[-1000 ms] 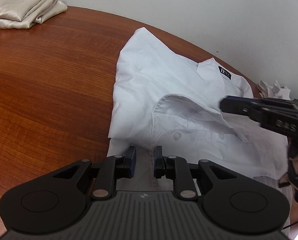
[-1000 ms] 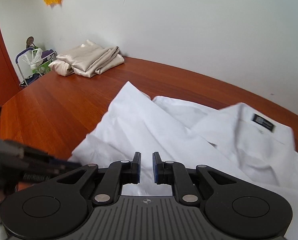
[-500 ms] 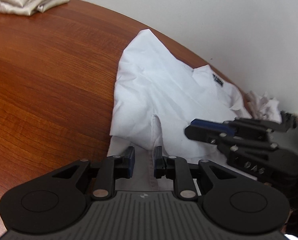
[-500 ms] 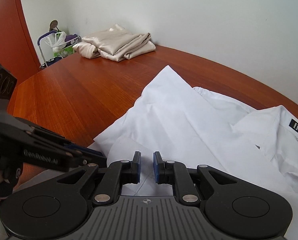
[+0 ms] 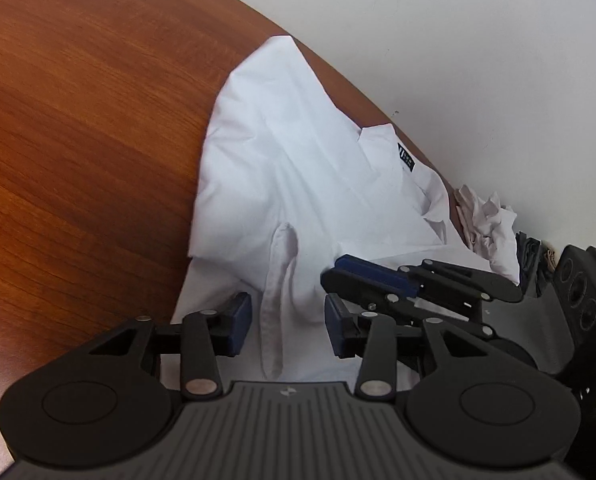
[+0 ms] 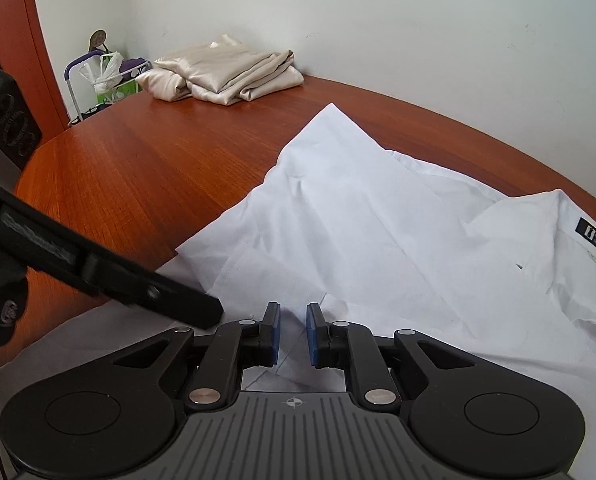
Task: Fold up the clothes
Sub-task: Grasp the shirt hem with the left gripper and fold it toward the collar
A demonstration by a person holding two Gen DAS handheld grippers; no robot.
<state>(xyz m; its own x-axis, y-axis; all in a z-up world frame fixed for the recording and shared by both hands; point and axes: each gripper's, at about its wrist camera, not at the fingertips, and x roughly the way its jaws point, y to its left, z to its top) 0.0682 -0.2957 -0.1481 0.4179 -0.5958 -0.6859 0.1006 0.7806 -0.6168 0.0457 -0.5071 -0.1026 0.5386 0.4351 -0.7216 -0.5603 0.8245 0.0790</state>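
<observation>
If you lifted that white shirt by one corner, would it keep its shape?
Probably not. The shirt lies in soft creases and a raised ridge, so it looks thin and floppy; the rest would likely sag and unfold. It seems light, and may slide easily on the smooth table.

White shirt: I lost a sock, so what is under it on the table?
Under the white shirt only the wooden table shows, around its edges. Anything beneath the cloth is covered and cannot be seen.

white shirt [image 5: 298, 184] on table [image 5: 78, 120], left gripper [image 5: 288, 326] open
</observation>
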